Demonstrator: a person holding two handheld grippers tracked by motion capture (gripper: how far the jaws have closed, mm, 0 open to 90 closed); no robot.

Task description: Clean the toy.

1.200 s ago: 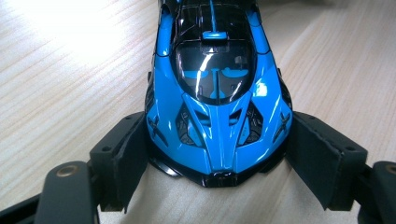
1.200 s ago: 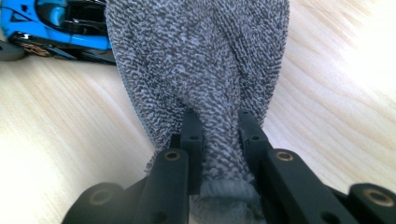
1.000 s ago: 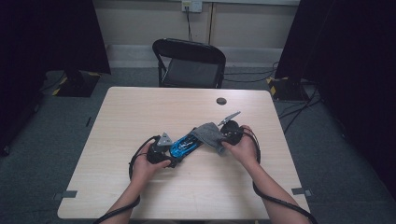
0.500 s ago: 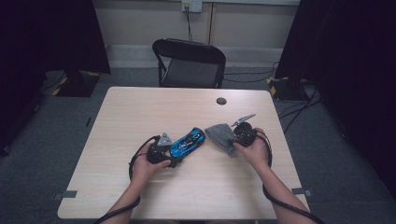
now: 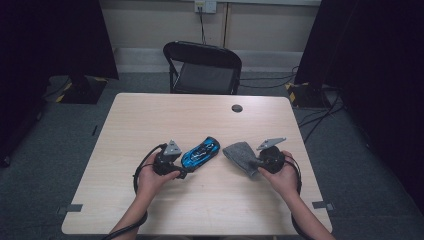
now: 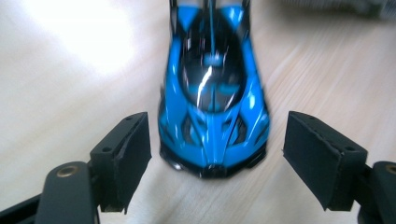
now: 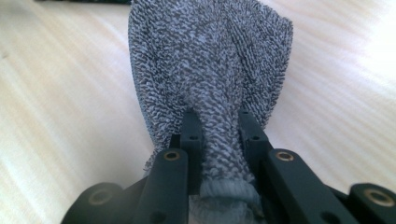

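- The blue toy car [image 5: 200, 152] sits on its wheels near the middle of the table [image 5: 150, 115], angled with its nose toward the far right. In the left gripper view its tail end points at the camera, lying between the two black jaws without touching either.
- The left gripper [image 5: 181, 172] is at the car's rear with its jaws spread wide; the car looks free, neither clamped nor pinned.
- The grey cloth [image 5: 240, 155] lies just to the right of the car with a clear gap between them, its wide end spread flat on the table.
- The right gripper [image 7: 219, 135] is clamped on the cloth's near end, bunching it into a tight rope between the jaws while the rest fans out beyond.
- Judgement on progress: the work looks like wiping the car with the cloth. With cloth and car apart and the car unheld, this is either a pause between wiping passes or the close of the job; the pictures do not settle which. What is left, if anything, is to bring the cloth onto the car.
- Materials: the car has a hard, glossy body, bright blue with black canopy and vents, low and wedge-shaped, catching highlights. The cloth is a soft, nubby microfibre, limp enough to fold and gather.
- The table is a pale wood-grain laminate, smooth, with a small dark round cap [image 5: 237, 108] near its far edge.
- Beyond the table stands a black folding chair [image 5: 202, 67] on grey carpet.
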